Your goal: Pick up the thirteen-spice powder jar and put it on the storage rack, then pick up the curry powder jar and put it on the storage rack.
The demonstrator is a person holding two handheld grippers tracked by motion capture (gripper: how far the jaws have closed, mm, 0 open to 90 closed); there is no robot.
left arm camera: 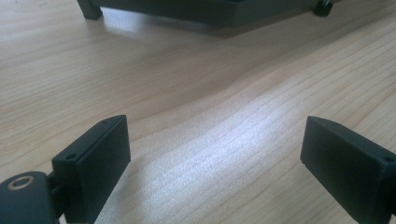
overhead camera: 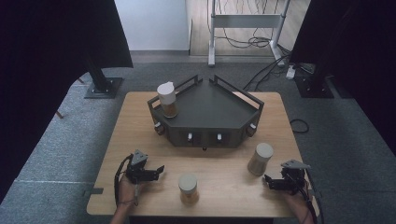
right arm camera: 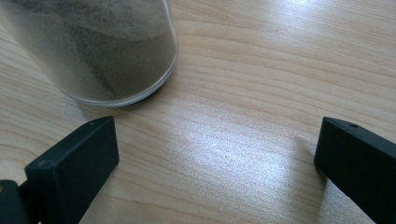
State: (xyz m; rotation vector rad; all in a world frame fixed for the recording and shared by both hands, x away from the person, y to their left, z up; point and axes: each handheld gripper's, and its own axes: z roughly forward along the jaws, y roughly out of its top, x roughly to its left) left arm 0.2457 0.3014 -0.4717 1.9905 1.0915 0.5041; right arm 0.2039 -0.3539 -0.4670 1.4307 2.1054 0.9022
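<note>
A recording lab or test studio. A small wooden table (overhead camera: 140,121) stands alone on grey carpet (overhead camera: 70,140), well beyond each handheld gripper, flanked by black curtains (overhead camera: 56,37) hung on stands with weighted base plates (overhead camera: 103,87). Farther off, loose cables (overhead camera: 254,42) trail across the floor around a metal frame (overhead camera: 245,21), beside a power strip (overhead camera: 291,72).

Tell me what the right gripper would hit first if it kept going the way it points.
Probably the jar just ahead: the right gripper, jaws open, aims slightly beside it, so it may only graze it.
</note>
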